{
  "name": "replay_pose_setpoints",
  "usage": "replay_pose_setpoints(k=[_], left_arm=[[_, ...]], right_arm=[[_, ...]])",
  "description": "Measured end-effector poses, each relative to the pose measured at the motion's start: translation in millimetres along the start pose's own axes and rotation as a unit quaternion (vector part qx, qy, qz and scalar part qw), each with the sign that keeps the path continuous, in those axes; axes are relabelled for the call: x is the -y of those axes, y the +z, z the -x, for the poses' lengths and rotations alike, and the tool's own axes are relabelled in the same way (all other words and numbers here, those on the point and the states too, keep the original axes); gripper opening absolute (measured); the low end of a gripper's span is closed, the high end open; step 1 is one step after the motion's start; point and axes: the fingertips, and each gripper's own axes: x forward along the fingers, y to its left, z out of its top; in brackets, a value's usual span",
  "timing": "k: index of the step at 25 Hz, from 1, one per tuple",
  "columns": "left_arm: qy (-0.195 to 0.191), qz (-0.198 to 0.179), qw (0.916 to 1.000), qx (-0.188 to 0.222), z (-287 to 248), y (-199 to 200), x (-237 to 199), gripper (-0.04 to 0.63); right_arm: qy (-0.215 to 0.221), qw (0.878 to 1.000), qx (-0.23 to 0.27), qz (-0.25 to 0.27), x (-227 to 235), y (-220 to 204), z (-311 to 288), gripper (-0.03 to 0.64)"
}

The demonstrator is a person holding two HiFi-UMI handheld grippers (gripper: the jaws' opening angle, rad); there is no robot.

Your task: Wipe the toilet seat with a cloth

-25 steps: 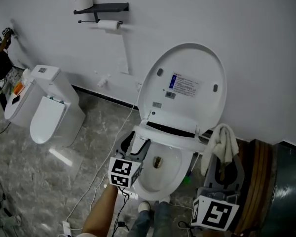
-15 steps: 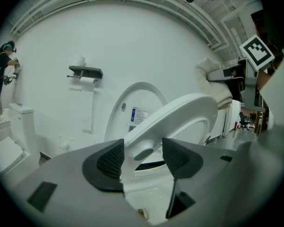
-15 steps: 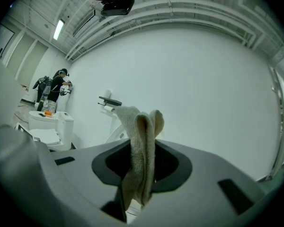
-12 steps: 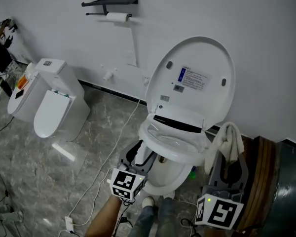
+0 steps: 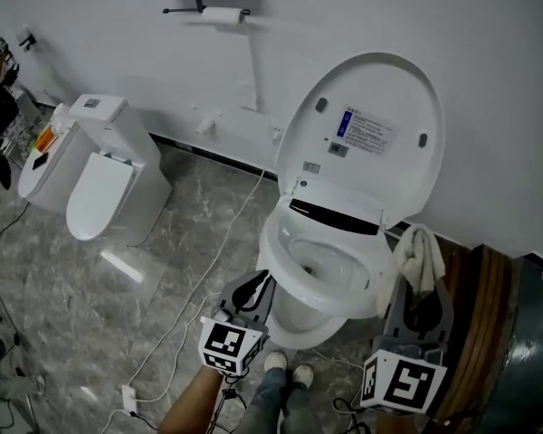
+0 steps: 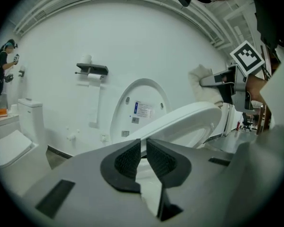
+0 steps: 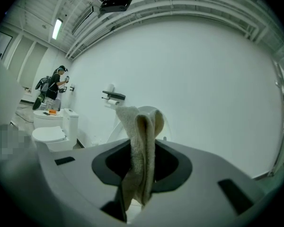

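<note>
Cloth: being clamped upright in the right gripper, waiting just right of the toilet seat and not yet touching it. Left gripper: jaws just closing to a narrow slit, gripping nothing, hovering by the bowl's front, probably keeping clear for wiping.

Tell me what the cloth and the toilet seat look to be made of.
Cloth: probably cream terry cotton, going by its fuzzy, looped nap and soft folds.
Toilet seat: likely white moulded plastic, smooth and glossy with soft highlights.
</note>
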Motion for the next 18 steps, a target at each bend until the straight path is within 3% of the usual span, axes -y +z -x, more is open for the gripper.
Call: replay_pose_setpoints(k=[9, 13, 15, 18], left_arm=[[0.037, 0.022, 0.9991, 0.002, 19, -33, 20, 0.017], [0.082, 0.033, 0.9961, -0.003, 36, -54, 14, 0.017], [0.099, 0.043, 0.9941, -0.004, 48, -55, 9, 0.017], [0.09, 0.038, 0.9952, 0.003, 62, -39, 13, 0.017]], right_arm=[[0.027, 1.0, -0.009, -0.013, -10, -27, 9, 0.1], [0.033, 0.999, -0.013, -0.013, -10, -40, 16, 0.1], [0.036, 0.999, -0.018, -0.016, -10, -45, 20, 0.1], [0.039, 0.999, -0.019, -0.019, -6, -42, 27, 0.1]])
